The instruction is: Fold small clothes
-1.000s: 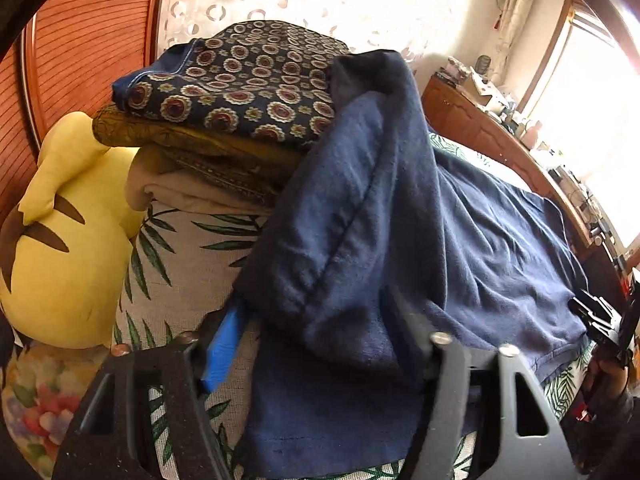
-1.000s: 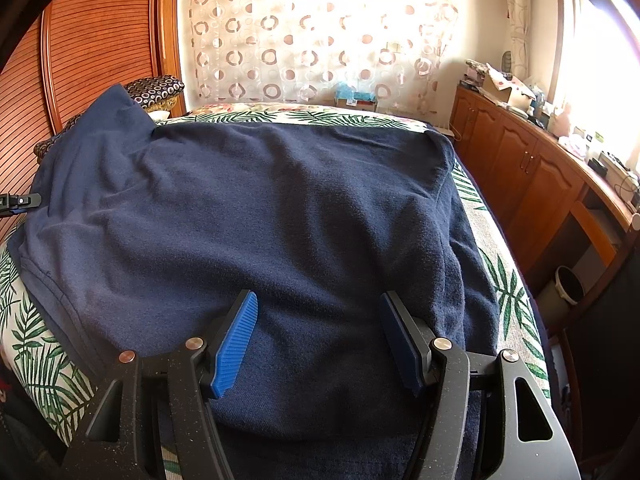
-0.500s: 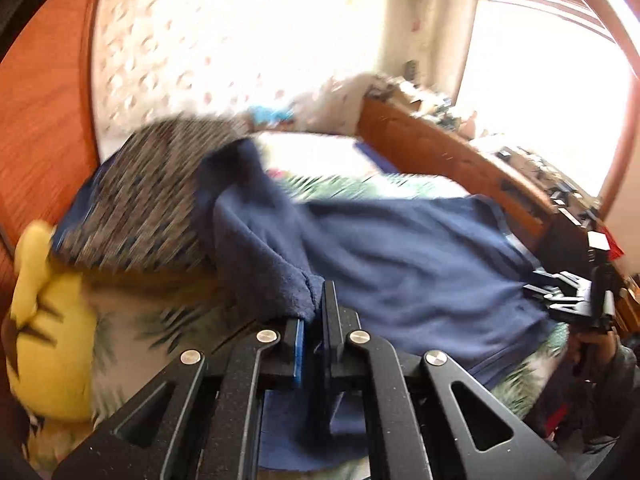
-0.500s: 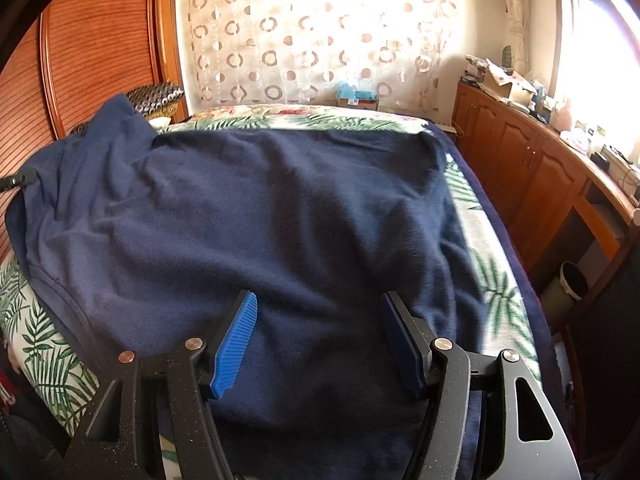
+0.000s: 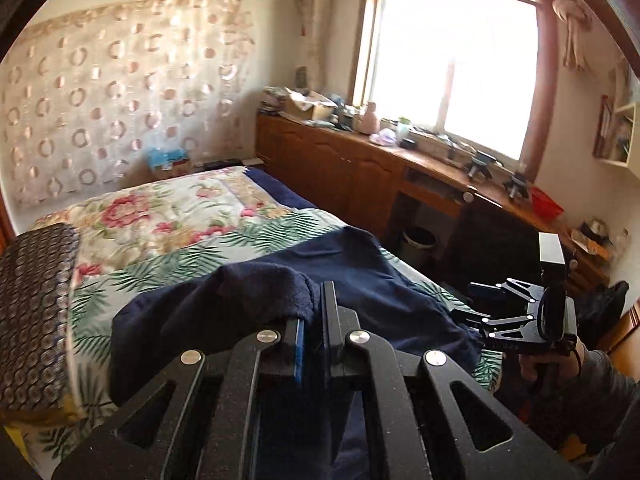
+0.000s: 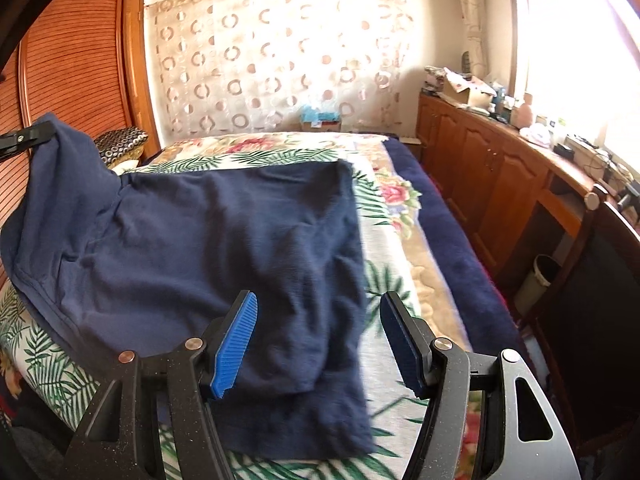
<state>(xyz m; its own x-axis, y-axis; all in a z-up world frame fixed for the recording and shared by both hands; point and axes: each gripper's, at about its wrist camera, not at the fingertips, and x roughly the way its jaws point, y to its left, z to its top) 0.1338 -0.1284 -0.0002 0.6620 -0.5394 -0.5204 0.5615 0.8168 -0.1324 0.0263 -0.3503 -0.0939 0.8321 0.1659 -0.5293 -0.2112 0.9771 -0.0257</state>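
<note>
Your left gripper pinched tight on a bunched fold of the navy fleece garment, lifting it off the leaf-print bedspread, your right gripper spread wide just above the garment's near hem, patterned cushion to the left gripper's left

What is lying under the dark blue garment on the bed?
The navy garment lies on a palm-leaf bedspread, visible around its edges. Anything beneath its middle is covered. The left gripper lifts one end.

Leaf-and-flower-print bed under navy garment and patterned cushion
</note>
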